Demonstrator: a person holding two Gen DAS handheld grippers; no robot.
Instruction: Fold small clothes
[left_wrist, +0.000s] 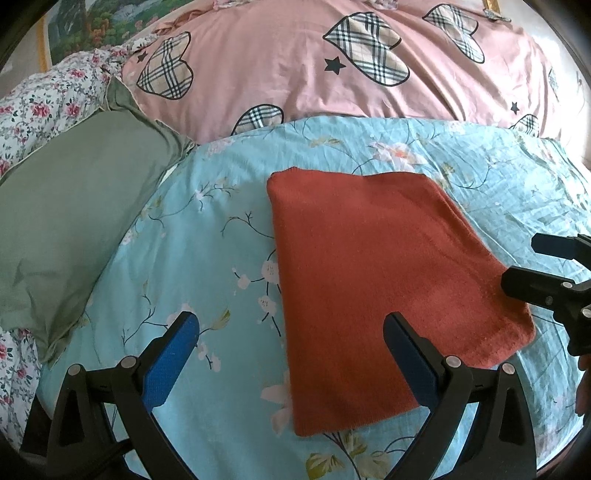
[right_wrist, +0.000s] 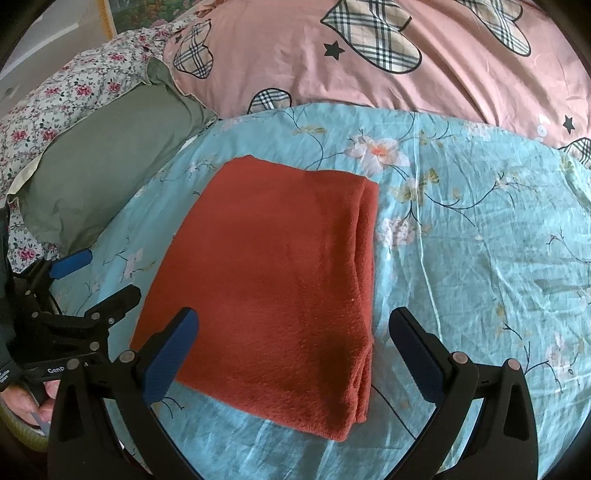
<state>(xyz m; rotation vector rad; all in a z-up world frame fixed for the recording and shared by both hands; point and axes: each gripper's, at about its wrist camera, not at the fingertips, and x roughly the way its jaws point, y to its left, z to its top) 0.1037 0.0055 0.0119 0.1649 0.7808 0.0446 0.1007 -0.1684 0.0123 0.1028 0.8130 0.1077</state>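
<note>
A rust-red fuzzy cloth (left_wrist: 376, 280) lies folded into a flat rectangle on the light blue floral sheet (left_wrist: 207, 258); in the right wrist view the cloth (right_wrist: 280, 288) shows stacked layers along its right edge. My left gripper (left_wrist: 291, 328) is open and empty, held above the cloth's left edge. My right gripper (right_wrist: 293, 328) is open and empty, held above the cloth's near end. The right gripper (left_wrist: 521, 262) also shows at the right edge of the left wrist view, and the left gripper (right_wrist: 107, 277) at the left edge of the right wrist view.
A green pillow (left_wrist: 70, 221) lies to the left on the bed. A pink duvet with plaid hearts (left_wrist: 332, 66) lies behind the blue sheet. A floral quilt (left_wrist: 40, 103) is at far left. Bare blue sheet (right_wrist: 480, 240) extends right of the cloth.
</note>
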